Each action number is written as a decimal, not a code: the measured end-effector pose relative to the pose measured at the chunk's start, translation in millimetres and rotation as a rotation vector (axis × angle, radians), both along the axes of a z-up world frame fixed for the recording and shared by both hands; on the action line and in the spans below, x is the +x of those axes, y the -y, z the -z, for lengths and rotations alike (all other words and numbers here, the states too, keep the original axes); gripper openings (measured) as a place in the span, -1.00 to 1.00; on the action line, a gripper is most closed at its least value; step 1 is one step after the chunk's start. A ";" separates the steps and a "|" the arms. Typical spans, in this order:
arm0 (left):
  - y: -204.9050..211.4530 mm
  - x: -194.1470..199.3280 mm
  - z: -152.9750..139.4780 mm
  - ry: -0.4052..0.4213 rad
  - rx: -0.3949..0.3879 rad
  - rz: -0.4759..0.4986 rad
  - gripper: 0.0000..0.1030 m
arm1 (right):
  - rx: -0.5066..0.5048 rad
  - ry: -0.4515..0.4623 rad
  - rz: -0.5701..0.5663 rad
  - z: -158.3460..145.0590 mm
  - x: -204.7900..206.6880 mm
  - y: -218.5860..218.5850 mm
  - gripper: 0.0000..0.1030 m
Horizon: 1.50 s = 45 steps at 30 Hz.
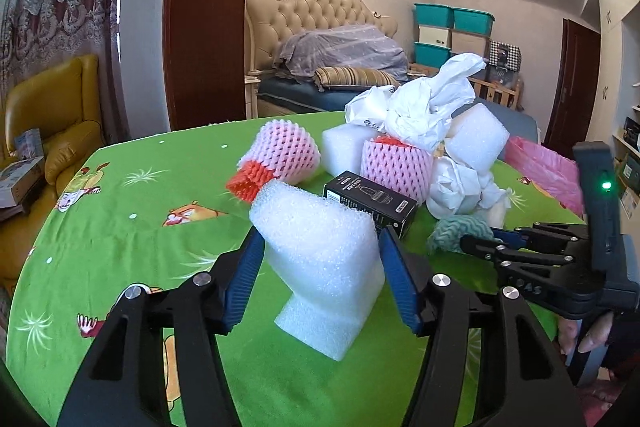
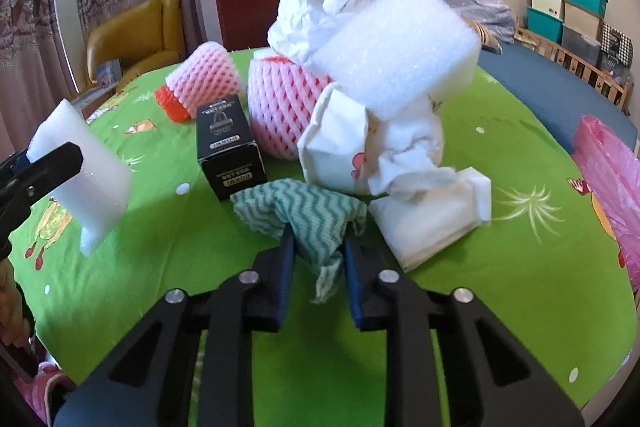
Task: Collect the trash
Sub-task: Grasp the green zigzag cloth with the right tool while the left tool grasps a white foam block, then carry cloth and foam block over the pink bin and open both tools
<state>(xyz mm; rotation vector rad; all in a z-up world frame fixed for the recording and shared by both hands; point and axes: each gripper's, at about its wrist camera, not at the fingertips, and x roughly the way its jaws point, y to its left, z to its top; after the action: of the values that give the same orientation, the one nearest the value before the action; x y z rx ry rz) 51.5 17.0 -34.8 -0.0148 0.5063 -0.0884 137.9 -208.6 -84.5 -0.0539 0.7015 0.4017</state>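
Note:
My left gripper is shut on a white foam block and holds it above the green tablecloth; the block also shows in the right wrist view. My right gripper is shut on a teal-and-white wavy cloth, which also shows in the left wrist view. Behind lies a trash pile: a black box, pink foam fruit nets, crumpled white paper and bags, and more foam blocks.
A pink plastic bag lies at the table's right edge. A yellow armchair stands left of the table. A bed and stacked teal boxes are behind.

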 end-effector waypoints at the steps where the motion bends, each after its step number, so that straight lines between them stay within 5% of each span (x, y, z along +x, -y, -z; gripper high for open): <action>1: 0.2 -1.6 -0.1 0.003 -0.001 -0.002 0.11 | 0.010 0.021 0.000 -4.6 -4.6 2.7 -0.64; 10: 19.6 -10.6 -14.8 0.058 0.015 0.020 0.11 | 0.073 0.108 0.021 -29.4 -31.6 38.2 -0.64; 21: 80.0 0.1 -34.5 0.111 0.061 0.132 0.11 | 0.113 0.204 0.182 -49.9 -43.2 114.9 -0.64; 30: 142.0 35.9 -49.4 0.112 0.027 0.279 0.11 | 0.111 0.236 0.350 -51.5 -38.8 184.4 -0.64; 45: 323.0 159.3 -69.8 0.037 -0.017 0.497 0.11 | 0.027 0.240 0.577 -40.0 3.6 308.4 -0.63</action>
<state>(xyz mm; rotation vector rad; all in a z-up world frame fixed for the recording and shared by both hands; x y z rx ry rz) 210.8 -306.0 35.0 0.0961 0.4629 -0.5779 141.5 -517.0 -44.4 0.1237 0.4466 -0.1484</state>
